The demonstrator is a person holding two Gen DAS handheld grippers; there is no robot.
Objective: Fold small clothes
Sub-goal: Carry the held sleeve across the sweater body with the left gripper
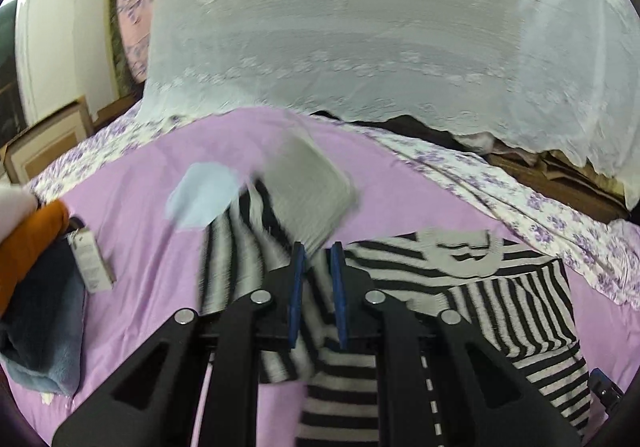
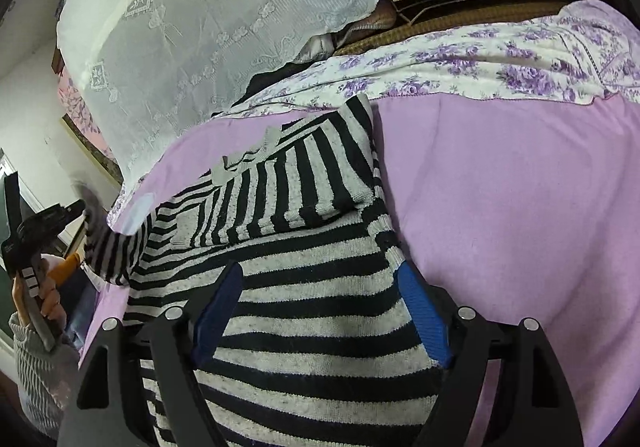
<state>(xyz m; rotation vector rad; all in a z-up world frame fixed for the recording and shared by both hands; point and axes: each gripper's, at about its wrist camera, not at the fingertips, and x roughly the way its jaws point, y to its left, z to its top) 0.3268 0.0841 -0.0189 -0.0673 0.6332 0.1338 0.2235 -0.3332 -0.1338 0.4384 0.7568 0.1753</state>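
Left gripper (image 1: 317, 247) pinches a sleeve of the black-and-grey striped knit sweater (image 1: 500, 299) between nearly closed blue pads, lifting it at the frame's centre. Right gripper (image 2: 320, 275) hangs wide open, empty, just over the sweater's body at lower centre on the lilac bedspread (image 2: 520, 207). Judging by this, the sleeve must travel rightward across the body.

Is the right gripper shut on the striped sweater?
No, the right gripper is open, blue pads spread wide above the striped sweater.
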